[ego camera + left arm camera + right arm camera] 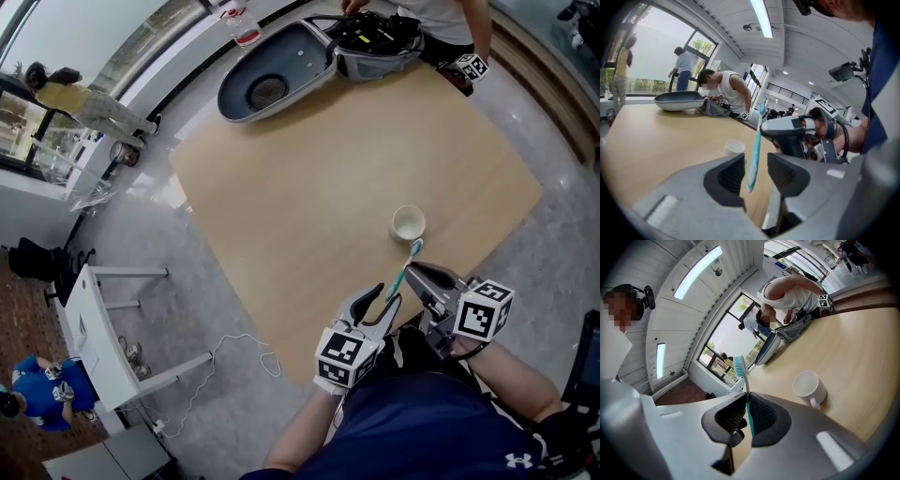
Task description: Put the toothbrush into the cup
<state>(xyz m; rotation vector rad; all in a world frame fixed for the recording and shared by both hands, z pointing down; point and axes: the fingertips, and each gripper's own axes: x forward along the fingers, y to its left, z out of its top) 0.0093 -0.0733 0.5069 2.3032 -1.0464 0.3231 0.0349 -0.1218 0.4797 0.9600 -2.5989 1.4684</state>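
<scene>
- We hold the right gripper (746,402) with its jaws drawn narrow and pinched on the toothbrush (743,376). They grip the teal handle partway along, so the bristle head stands past the jaw tips toward 12 o'clock in the right gripper view.
- Our left gripper (756,164) has its jaws standing moderately apart. The tail end of the handle hangs in the gap between them (neither pad seems to press on it), so only the right jaws hold the brush.
- In the head view the two grippers meet at about 5 o'clock of the table (309,169), with the left one at 7 o'clock of the right one. The left marker cube (345,354) and the right marker cube (486,311) sit nearest our body.
- The cup (408,223) is white, upright and empty. It stands on the table at 12 o'clock of the brush head, just beyond it and apart from it, so the brush is outside the cup.
- In the right gripper view the cup sits at 3 o'clock of the jaws, with its handle turned toward the gripper.
- At 11 o'clock of the table lies a grey oval basin (267,80). Near it, at 12 o'clock, a person (450,19) in a white top bends over the far edge.
</scene>
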